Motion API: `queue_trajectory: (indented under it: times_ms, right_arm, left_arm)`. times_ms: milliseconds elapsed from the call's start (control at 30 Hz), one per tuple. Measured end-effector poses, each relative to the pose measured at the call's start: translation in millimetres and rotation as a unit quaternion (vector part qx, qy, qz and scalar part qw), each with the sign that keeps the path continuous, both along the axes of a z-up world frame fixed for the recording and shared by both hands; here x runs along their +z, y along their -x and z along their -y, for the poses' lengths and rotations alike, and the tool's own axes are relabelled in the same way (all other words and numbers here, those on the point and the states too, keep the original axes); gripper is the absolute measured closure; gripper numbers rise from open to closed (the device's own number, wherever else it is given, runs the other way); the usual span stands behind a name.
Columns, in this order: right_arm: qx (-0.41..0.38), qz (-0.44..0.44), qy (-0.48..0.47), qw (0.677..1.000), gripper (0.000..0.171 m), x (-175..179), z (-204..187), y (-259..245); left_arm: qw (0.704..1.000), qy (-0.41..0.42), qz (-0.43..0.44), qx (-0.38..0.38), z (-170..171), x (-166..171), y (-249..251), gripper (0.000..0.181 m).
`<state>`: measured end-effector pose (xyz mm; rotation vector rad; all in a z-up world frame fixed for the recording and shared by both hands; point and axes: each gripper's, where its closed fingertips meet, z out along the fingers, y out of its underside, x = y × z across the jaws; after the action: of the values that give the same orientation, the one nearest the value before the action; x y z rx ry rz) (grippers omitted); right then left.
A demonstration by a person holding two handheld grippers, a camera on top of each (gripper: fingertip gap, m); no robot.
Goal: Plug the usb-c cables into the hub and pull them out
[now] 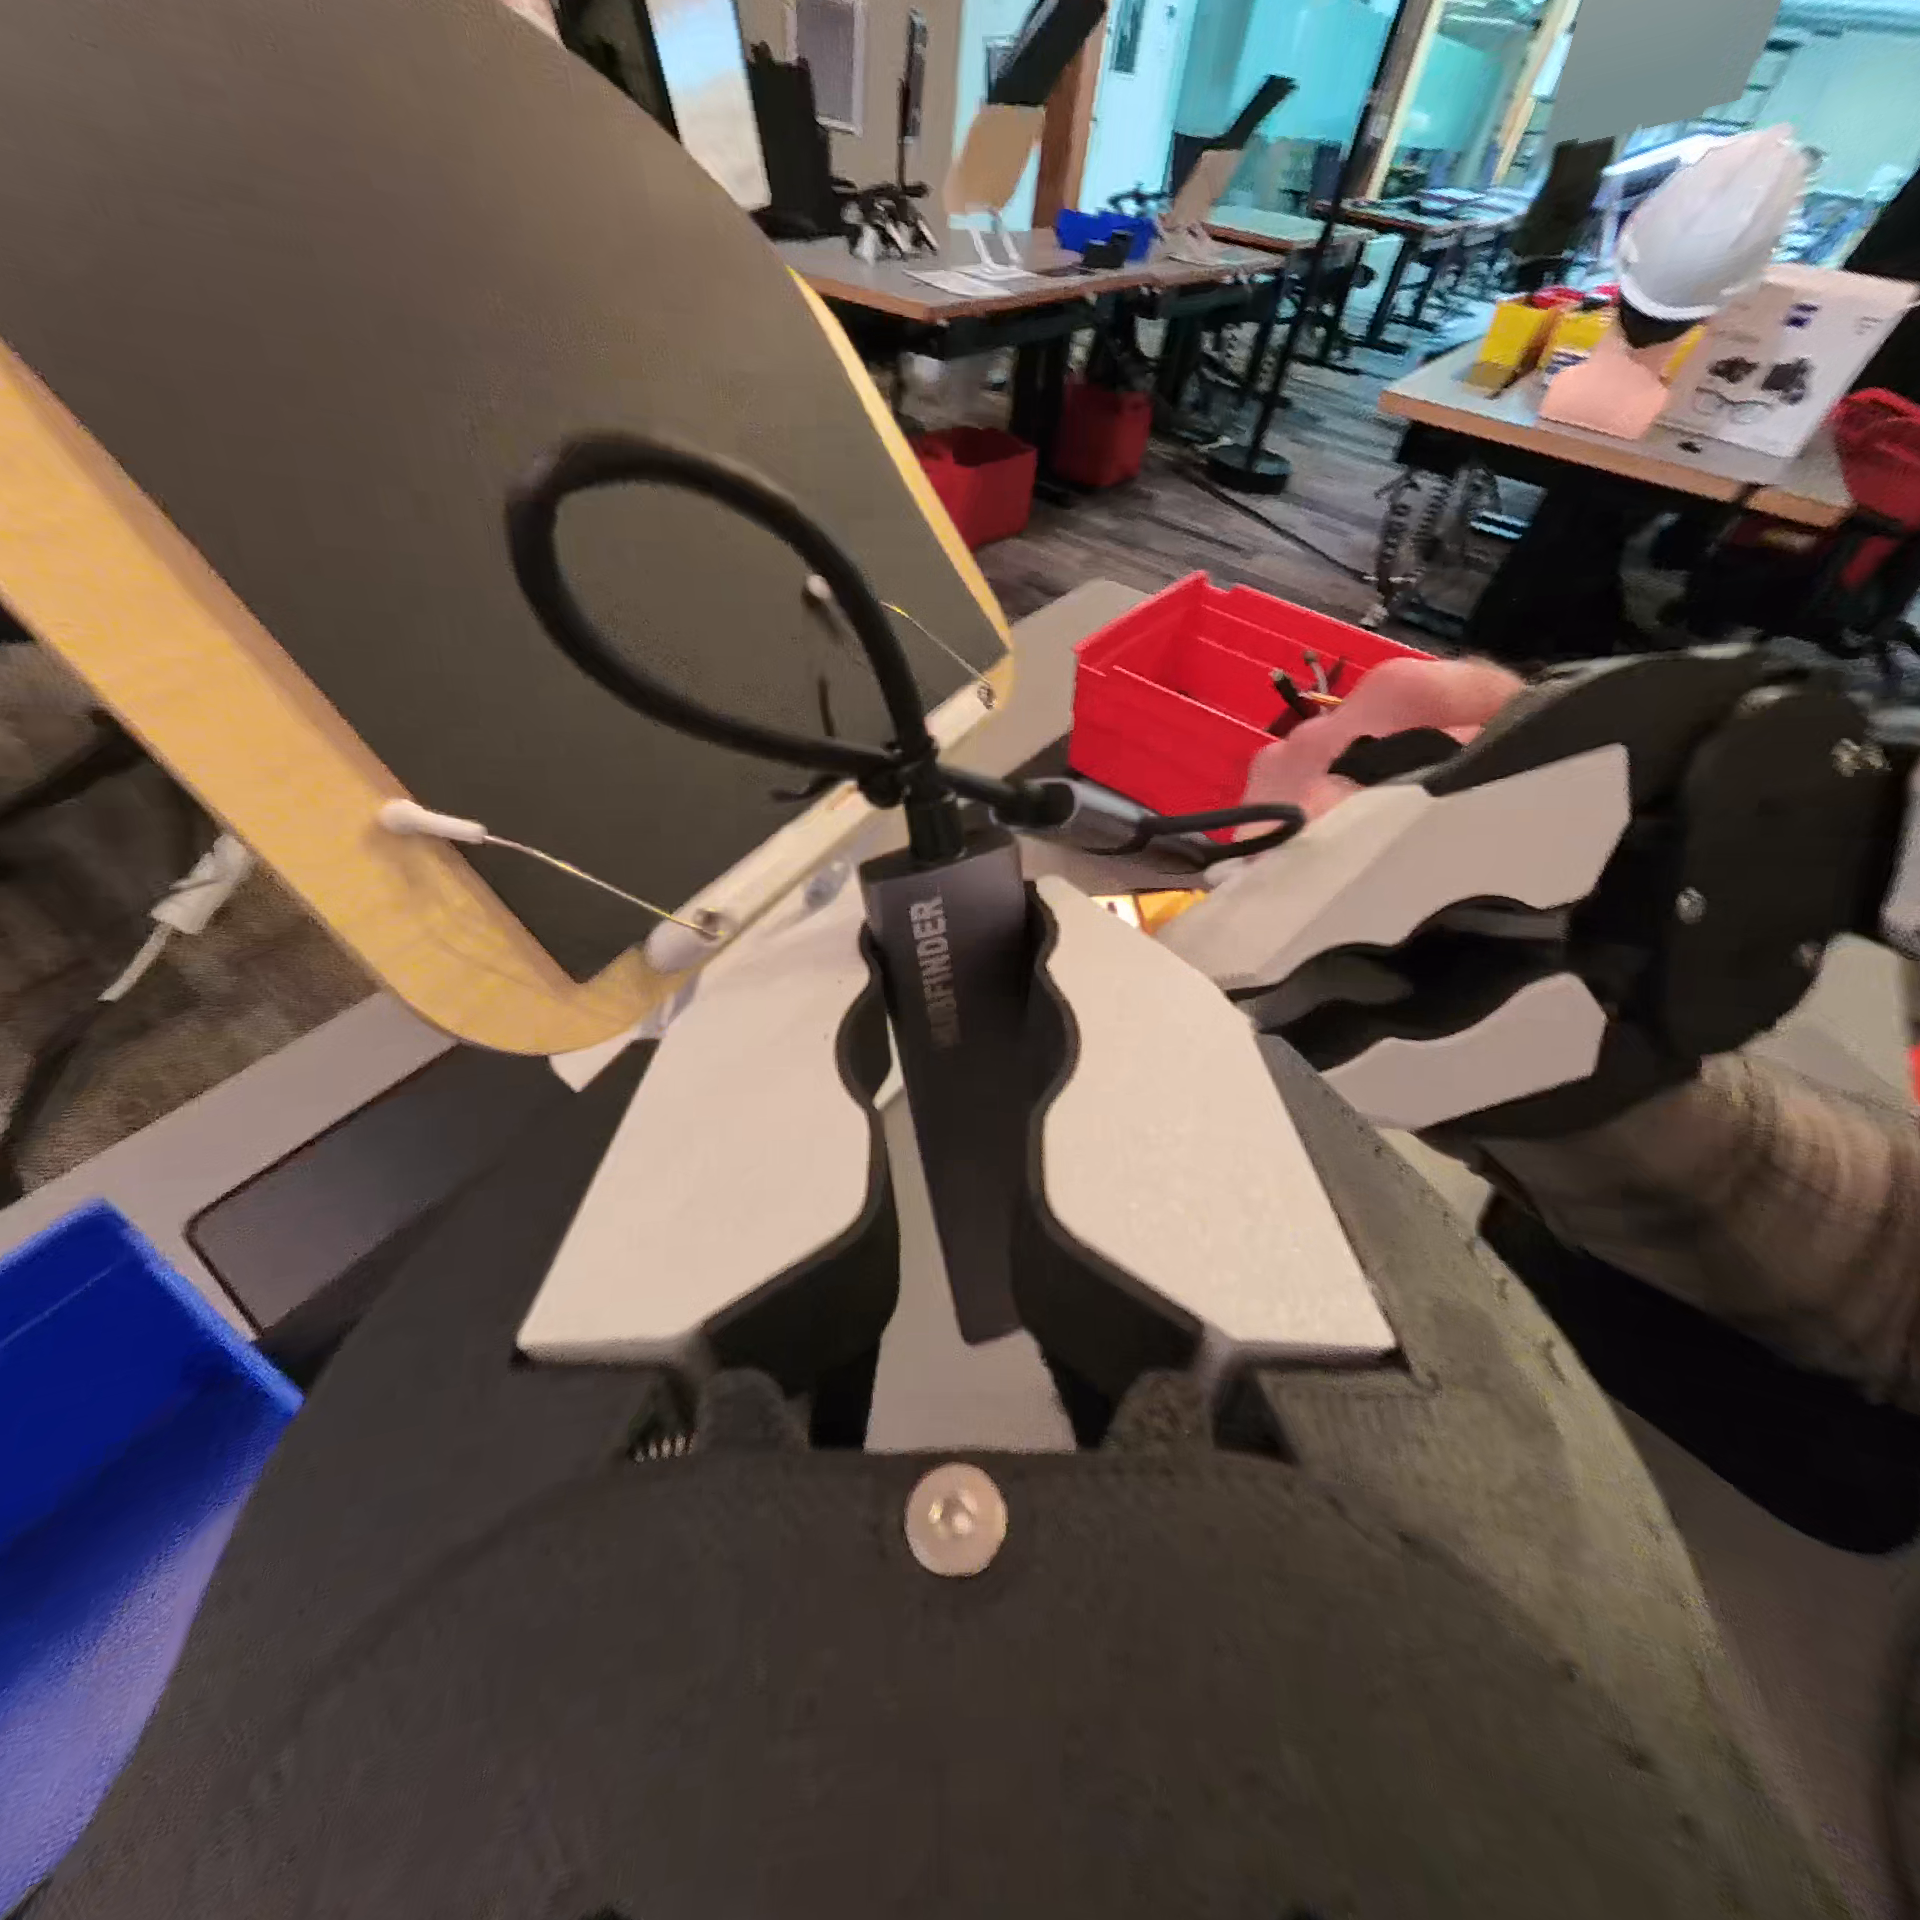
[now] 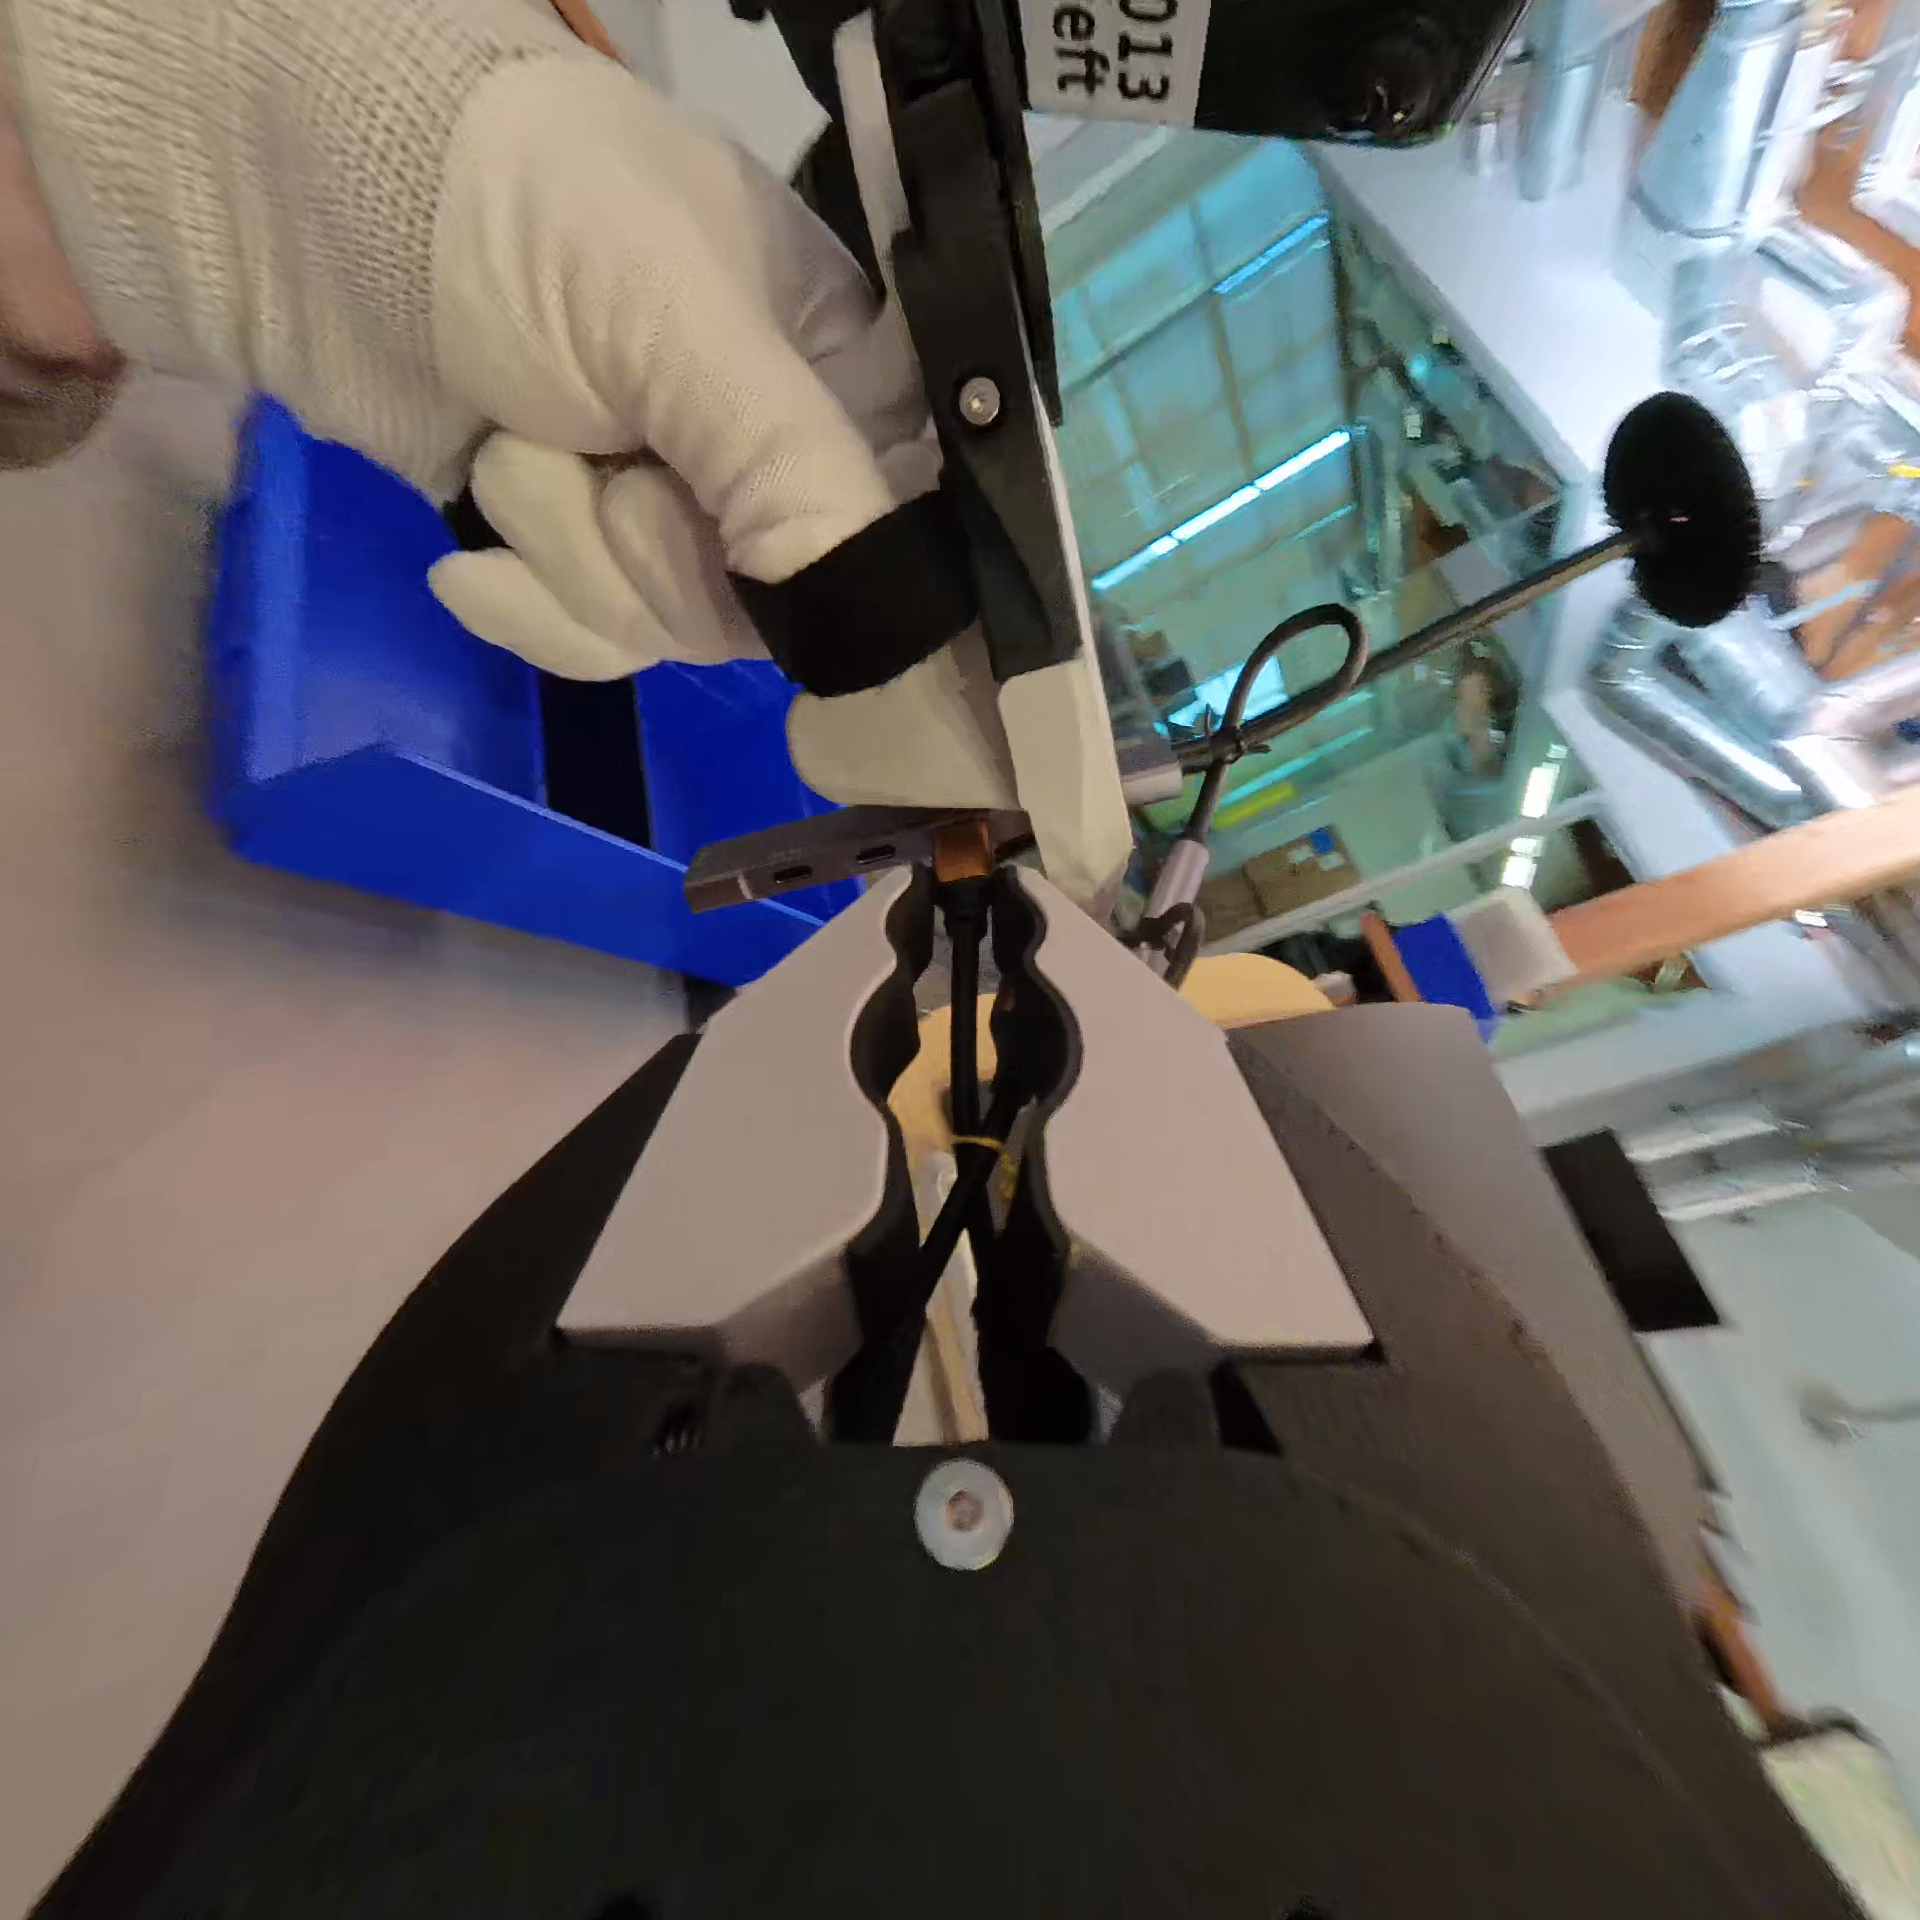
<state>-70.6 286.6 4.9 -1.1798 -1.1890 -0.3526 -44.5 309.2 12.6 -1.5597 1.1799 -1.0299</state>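
left gripper clamped on hub; right gripper pinching cable plug at hub port, blue bin behind

Black tongs with wavy grey pads, silver screw, white knit glove

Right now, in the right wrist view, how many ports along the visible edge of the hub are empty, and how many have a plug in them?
Empty ports on the hub: 2
Ports taken by the copper-coloured plug, which the right gripper holds: 1
Total of visible ports: 3
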Motion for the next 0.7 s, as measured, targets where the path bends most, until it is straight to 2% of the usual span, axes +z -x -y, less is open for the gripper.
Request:
queue_trajectory:
  times_ms: [33,67,133,200,367,433,633,700]
  right_arm:
    - [0.026,-0.027,0.026,0.999,0.163,0.2,2.8,1.8]
    - [0.058,-0.069,0.049,0.995,0.163,3.6,6.4,2.2]
    - [0.081,-0.109,0.088,0.987,0.163,5.4,7.1,-5.8]
    - [0.117,-0.165,0.136,0.970,0.162,9.2,10.2,-11.4]
    - [0.185,-0.259,0.207,0.925,0.163,16.8,15.9,-31.5]
    - [0.225,-0.294,0.245,0.896,0.163,20.7,23.1,-36.3]
    - [0.317,-0.338,0.355,0.812,0.163,13.9,40.6,-45.9]
    - [0.379,-0.361,0.380,0.763,0.162,19.9,53.5,-50.5]
  left_arm:
    - [1.000,0.007,0.007,-0.007,0.5,1.0,0.9,0.154]
    - [1.000,0.009,0.024,-0.008,-0.3,7.7,3.6,0.143]
    - [0.995,-0.003,0.081,-0.055,13.7,28.5,12.7,0.133]
    - [0.992,-0.064,0.095,-0.058,19.8,37.5,20.5,0.127]
    - [0.980,-0.196,-0.006,-0.043,29.0,18.5,21.1,0.091]
    - [0.967,-0.251,-0.029,-0.028,28.8,14.6,18.7,0.084]
    - [0.916,-0.397,-0.018,-0.057,60.0,21.9,9.7,0.098]
    - [0.904,-0.422,-0.028,-0.059,62.0,20.3,11.8,0.104]
